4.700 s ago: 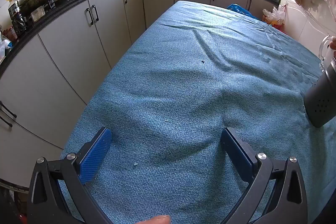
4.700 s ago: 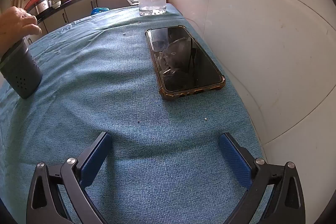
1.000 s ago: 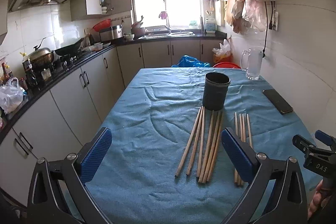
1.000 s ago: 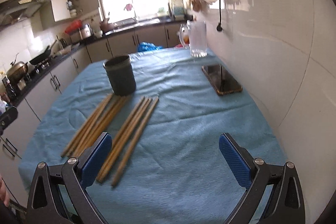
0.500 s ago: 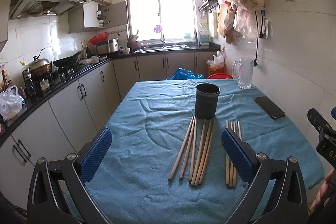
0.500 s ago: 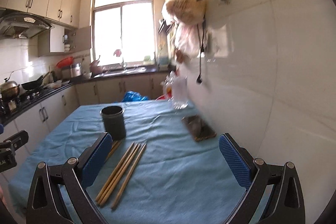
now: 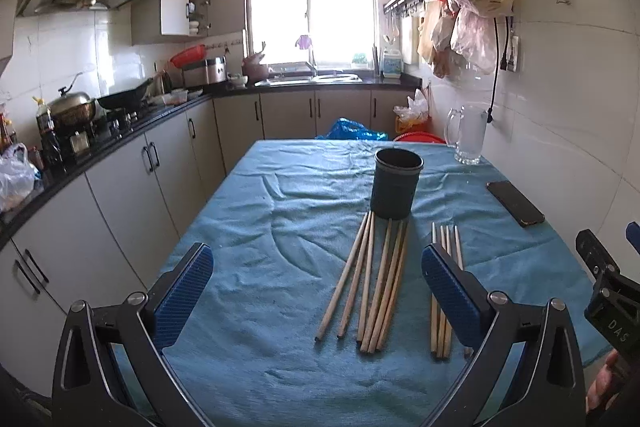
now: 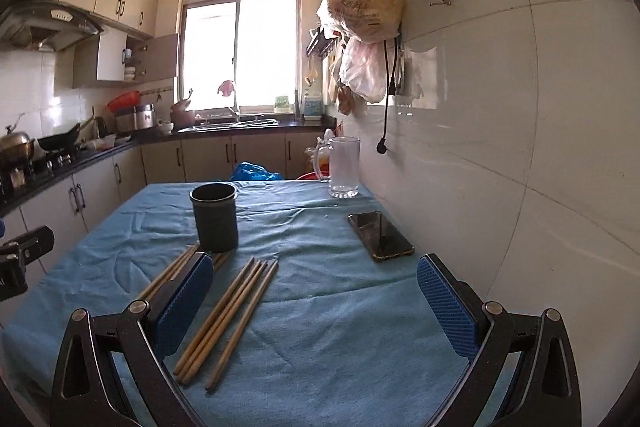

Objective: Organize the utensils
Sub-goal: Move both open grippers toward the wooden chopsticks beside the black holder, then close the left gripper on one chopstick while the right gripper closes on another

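Left gripper (image 7: pixel 316 291), black frame with blue ribbed pads, jaws spread wide, nothing between them; held above the near end of the table. Right gripper (image 8: pixel 314 303), same build, also spread wide and empty, above the near right part of the table.

Table covered by a wrinkled blue-green cloth (image 7: pixel 280 211). Dark grey cylindrical utensil holder (image 7: pixel 395 189) stands upright on the cloth, mid-table, open top. Larger bundle of long wooden chopsticks (image 7: pixel 370 279) lies flat just in front of the holder, far tips at or touching its base, near ends fanning toward the camera. Smaller bundle of about four wooden chopsticks (image 8: pixel 232 315) lies to the right of the first, a clear gap between them, roughly parallel.

Black smartphone in a brown case (image 8: pixel 380 235) lies flat near the right edge, by the white tiled wall (image 8: pixel 520 147). Clear glass mug with handle (image 8: pixel 343 167) stands upright at the far right corner.

Part of a hand (image 7: pixel 604 377) shows at the lower right of the left view.
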`<state>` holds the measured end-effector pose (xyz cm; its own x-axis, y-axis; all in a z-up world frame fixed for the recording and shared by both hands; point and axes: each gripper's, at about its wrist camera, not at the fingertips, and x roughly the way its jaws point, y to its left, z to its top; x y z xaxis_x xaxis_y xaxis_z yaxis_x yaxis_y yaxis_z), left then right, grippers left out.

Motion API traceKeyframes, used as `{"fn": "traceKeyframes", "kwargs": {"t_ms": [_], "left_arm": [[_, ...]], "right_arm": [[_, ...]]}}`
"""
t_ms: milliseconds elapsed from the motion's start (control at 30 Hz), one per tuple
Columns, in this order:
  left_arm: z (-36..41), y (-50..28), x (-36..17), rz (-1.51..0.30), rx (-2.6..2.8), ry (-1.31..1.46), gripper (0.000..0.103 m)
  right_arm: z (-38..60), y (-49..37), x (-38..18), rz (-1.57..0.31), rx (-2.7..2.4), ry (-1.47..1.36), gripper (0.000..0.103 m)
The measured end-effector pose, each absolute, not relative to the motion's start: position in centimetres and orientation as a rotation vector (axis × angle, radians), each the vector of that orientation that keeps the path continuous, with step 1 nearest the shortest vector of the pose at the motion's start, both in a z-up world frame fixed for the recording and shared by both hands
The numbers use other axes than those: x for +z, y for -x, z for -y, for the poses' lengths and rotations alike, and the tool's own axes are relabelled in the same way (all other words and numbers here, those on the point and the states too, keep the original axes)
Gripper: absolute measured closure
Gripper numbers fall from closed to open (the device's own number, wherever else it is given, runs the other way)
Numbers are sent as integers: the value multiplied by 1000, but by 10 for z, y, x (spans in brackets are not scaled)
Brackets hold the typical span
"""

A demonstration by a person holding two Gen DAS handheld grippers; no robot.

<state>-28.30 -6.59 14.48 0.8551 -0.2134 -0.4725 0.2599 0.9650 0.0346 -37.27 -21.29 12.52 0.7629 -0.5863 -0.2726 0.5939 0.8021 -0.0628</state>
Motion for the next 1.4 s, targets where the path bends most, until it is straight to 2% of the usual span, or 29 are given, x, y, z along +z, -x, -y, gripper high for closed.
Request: {"fn": "traceKeyframes", "kwargs": {"t_ms": [367, 700, 900, 967, 1033, 1067, 1133, 1200, 1233, 1333, 1400], "left_arm": [[87, 257, 116, -579, -282, -167, 0], [96, 225, 113, -606, -303, -199, 0], [82, 183, 109, -655, -297, -212, 0], [77, 162, 103, -684, -302, -223, 0], [75, 144, 96, -715, -306, -235, 3], [75, 137, 92, -730, -314, -240, 8], [77, 119, 81, -780, -337, -255, 18], [83, 105, 73, -829, -364, -257, 29], [86, 97, 68, -858, -386, -251, 32], [98, 87, 59, -887, -447, -244, 34], [109, 83, 51, -908, -480, -265, 43]], "right_arm": [[241, 349, 103, -376, -652, -114, 0], [257, 321, 102, -428, -600, -133, 0], [279, 295, 86, -558, -526, -206, 0], [285, 285, 77, -608, -492, -234, 4], [289, 272, 67, -664, -455, -248, 17], [292, 263, 60, -703, -438, -258, 21], [296, 250, 51, -754, -384, -299, 37], [300, 239, 43, -793, -337, -354, 45], [303, 233, 39, -811, -319, -378, 49], [304, 220, 32, -842, -305, -389, 52], [306, 211, 28, -865, -308, -388, 54]]}}
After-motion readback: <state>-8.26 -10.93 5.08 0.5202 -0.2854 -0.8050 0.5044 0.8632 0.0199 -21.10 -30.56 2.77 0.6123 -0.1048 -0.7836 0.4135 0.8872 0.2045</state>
